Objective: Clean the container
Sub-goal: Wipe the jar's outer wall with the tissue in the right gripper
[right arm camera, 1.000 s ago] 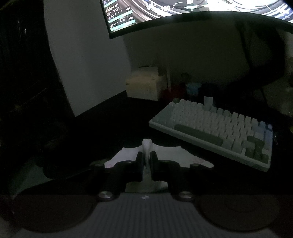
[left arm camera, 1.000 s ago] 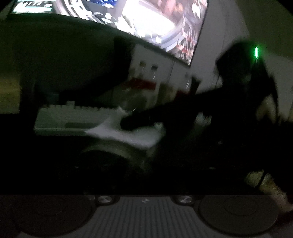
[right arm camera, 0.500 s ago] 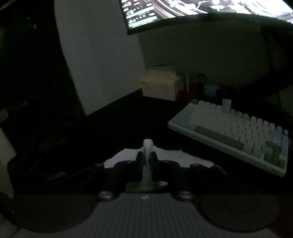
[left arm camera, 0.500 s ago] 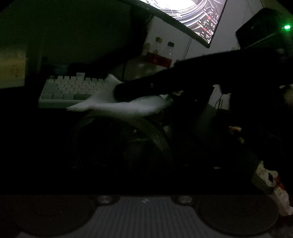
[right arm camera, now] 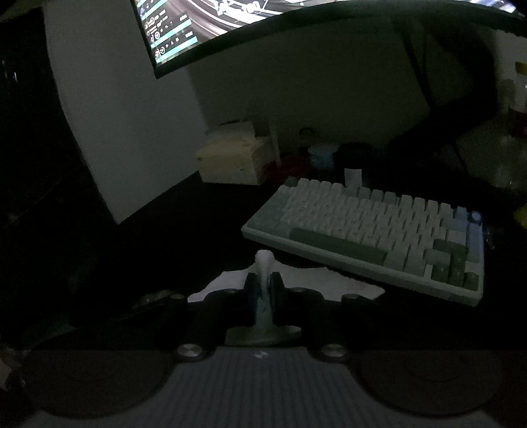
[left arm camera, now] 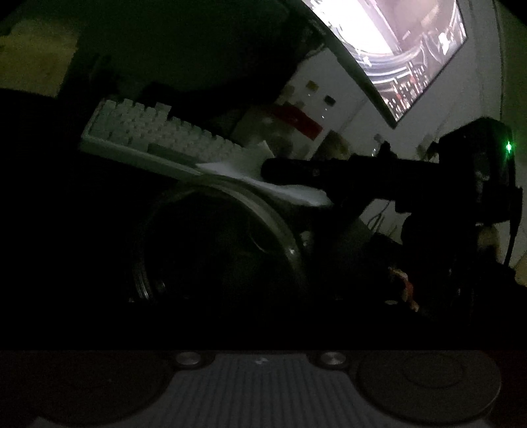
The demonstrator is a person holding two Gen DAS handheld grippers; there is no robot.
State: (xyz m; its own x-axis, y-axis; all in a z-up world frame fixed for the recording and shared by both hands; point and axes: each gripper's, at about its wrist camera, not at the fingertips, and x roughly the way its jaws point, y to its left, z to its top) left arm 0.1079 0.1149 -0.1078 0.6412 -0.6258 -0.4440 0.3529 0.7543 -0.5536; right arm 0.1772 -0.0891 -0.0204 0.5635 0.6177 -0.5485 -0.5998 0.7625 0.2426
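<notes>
Dimly lit, the scene shows the right hand-held gripper [right arm camera: 263, 286] clenched on a white tissue [right arm camera: 263, 263], a pinched fold standing up between its fingers [right arm camera: 251, 289] while the rest spreads flat beneath and ahead of them. From the left wrist view, that same right hand-held gripper [left arm camera: 266, 171] reaches in from the right, its tip pressing the tissue [left arm camera: 283, 189] onto the upper rim of a clear glass container [left arm camera: 263, 210]. The container sits directly in front of the left hand-held gripper, tilted so its round mouth faces the camera. The left hand-held gripper's own fingers are lost in darkness, so whether it is released or clenched cannot be told. Beyond the right hand-held gripper, ahead and to its right, a pale keyboard [right arm camera: 372, 230] lies on the dark surface [right arm camera: 164, 250]. Above it glows a curved monitor [right arm camera: 210, 29], and a cardboard box [right arm camera: 234, 158] stands farther back.
</notes>
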